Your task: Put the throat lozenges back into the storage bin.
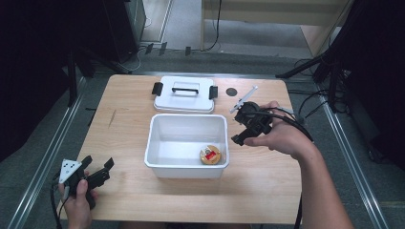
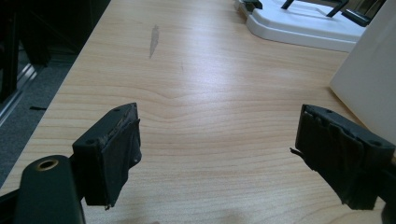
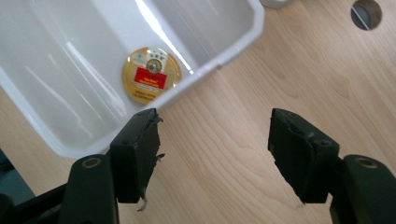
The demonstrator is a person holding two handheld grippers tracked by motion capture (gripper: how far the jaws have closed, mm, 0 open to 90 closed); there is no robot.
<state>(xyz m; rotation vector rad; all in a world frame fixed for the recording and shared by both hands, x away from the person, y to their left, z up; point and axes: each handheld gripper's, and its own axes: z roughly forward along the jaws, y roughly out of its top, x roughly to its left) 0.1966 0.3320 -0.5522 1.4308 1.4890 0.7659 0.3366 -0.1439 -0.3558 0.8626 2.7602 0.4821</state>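
Tin (image 1: 210,154), lower right in the bin (image 1: 157,143), looks light, rigid, slippery; grip its rim; both grippers (image 3: 212,154) (image 2: 215,158) gape wide, empty.

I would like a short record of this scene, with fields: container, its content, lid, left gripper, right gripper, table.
container: white bin, open, near the middle of the table
content: one round gold tin with a red label, in the bin's near right corner
lid: white lid with black handle and clips, lying flat behind the bin
left gripper: left gripper, jaws open, holding nothing, over the table's near left part
right gripper: right gripper, jaws open, holding nothing, just right of the bin
table: wooden table
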